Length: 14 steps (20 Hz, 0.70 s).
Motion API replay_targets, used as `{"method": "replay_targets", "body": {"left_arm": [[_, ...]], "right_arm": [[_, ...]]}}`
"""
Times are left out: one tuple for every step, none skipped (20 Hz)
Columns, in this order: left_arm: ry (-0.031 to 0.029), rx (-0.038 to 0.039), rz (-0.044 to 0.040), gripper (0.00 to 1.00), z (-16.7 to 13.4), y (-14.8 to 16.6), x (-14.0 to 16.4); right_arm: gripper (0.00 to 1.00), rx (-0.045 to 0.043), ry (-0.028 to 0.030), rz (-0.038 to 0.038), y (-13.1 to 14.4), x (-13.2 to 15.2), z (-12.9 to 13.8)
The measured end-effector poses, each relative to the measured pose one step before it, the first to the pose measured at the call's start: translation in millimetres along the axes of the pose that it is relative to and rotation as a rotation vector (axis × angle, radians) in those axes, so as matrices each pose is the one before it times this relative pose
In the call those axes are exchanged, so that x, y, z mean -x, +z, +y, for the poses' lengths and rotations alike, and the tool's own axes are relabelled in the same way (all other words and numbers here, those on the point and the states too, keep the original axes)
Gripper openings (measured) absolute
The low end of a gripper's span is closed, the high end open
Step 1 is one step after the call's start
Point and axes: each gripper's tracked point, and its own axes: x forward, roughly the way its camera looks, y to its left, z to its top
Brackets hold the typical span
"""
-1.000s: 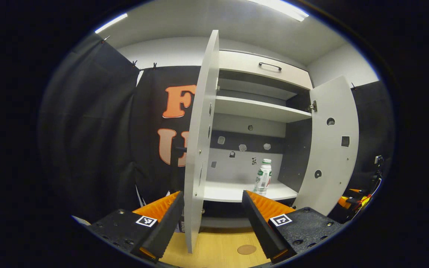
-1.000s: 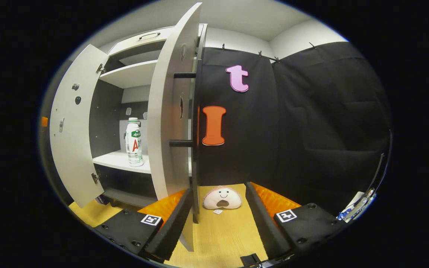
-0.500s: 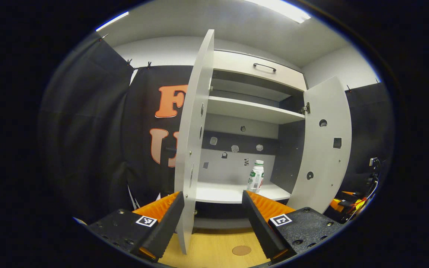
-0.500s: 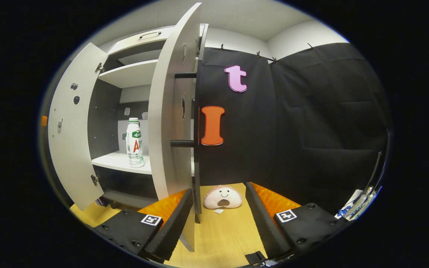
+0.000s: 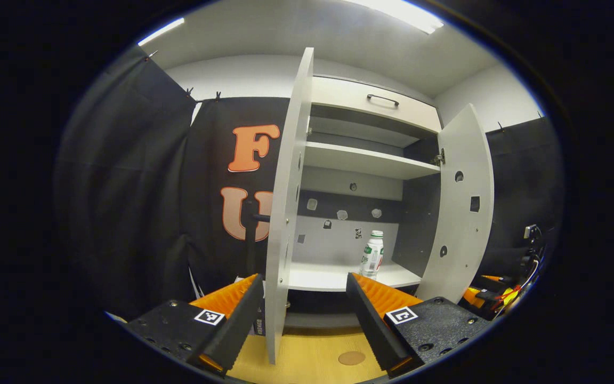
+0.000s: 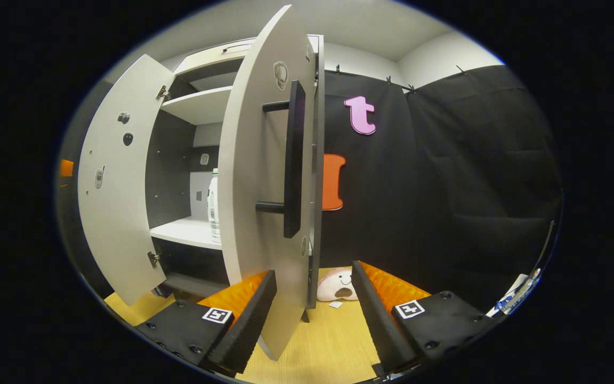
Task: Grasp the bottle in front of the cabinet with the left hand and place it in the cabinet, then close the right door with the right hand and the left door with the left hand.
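Note:
A white bottle [image 5: 373, 254] with a green label stands upright on the cabinet's lower shelf [image 5: 317, 277], near its right side. In the left gripper view the left door [image 5: 285, 213] stands edge-on, its lower edge between the fingers of my open left gripper [image 5: 304, 314]. The right door [image 5: 461, 213] hangs partly open beyond. In the right gripper view the right door [image 6: 256, 176] shows its outer face and black bar handle [image 6: 292, 160]. Its bottom edge lies between the fingers of my open right gripper [image 6: 312, 314]. The bottle [image 6: 213, 205] is mostly hidden behind that door.
A drawer with a black handle [image 5: 383, 98] tops the cabinet, above an upper shelf [image 5: 365, 160]. A pale plush toy [image 6: 339, 285] lies on the wooden floor [image 6: 333, 346] by the black cloth wall. Orange gear and cables [image 5: 493, 293] sit low beside the right door.
The right door has swung inward toward the cabinet, showing its handle side to the right gripper view and covering most of the bottle. The left door has barely moved.

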Motion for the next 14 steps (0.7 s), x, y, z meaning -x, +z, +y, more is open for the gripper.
{"method": "replay_targets", "body": {"left_arm": [[0.00564,0.0012,0.00038,0.95,2.94,-0.11,1.62],[0.00556,0.00292,-0.00037,0.95,2.88,-0.86,0.82],[0.00586,0.00317,0.00161,0.95,3.03,-0.92,0.83],[0.00709,0.00264,0.00237,0.93,2.57,-3.1,1.19],[0.00871,0.00194,0.00511,0.93,4.12,-0.8,1.32],[0.00986,0.00213,0.00406,0.95,4.24,-2.97,1.9],[0.01127,0.00225,0.00439,0.95,4.69,-1.84,0.86],[0.01156,0.00232,0.00258,0.95,4.7,-0.87,2.02],[0.0094,0.00221,0.0013,0.95,4.01,-0.15,1.12],[0.00784,0.00425,0.00149,0.95,3.74,-0.29,2.53],[0.00747,0.00315,-0.00057,0.92,3.7,0.38,0.26],[0.00967,0.00011,0.00125,0.95,5.38,0.35,2.42],[0.00975,-0.00236,0.00069,0.95,2.32,-2.68,-0.31],[0.00894,-0.00248,-0.00175,0.94,2.2,1.32,0.83]], "right_arm": [[0.95,0.00153,0.00578,0.00027,0.25,-1.2,5.68],[0.95,-0.00194,0.00767,-0.00035,1.02,-1.87,7.14],[0.95,-0.00346,0.00972,0.0011,-0.3,-2.38,6.45],[0.95,-0.00381,0.01219,0.00047,1.11,-3.11,6.0],[0.95,-0.00371,0.01431,0.00325,-0.15,-3.31,7.91],[0.95,-0.00571,0.01413,0.00345,-0.17,-4.98,8.04],[0.95,-0.00384,0.01231,0.00518,-0.61,-4.38,7.46],[0.95,-0.00045,0.00893,0.0055,-1.59,-3.69,6.39],[0.95,0.00427,0.0083,0.00051,-0.88,-4.94,7.19],[0.95,0.0042,0.01229,0.00137,0.32,-5.46,7.41],[0.95,0.00261,0.01406,0.00038,1.77,-5.23,7.56],[0.97,0.0029,0.01382,0.00004,3.79,-5.16,7.5],[0.97,0.00647,0.00726,-0.00143,2.77,-2.88,4.11],[0.97,0.00963,0.00448,-0.00241,2.66,-0.08,2.76]]}}
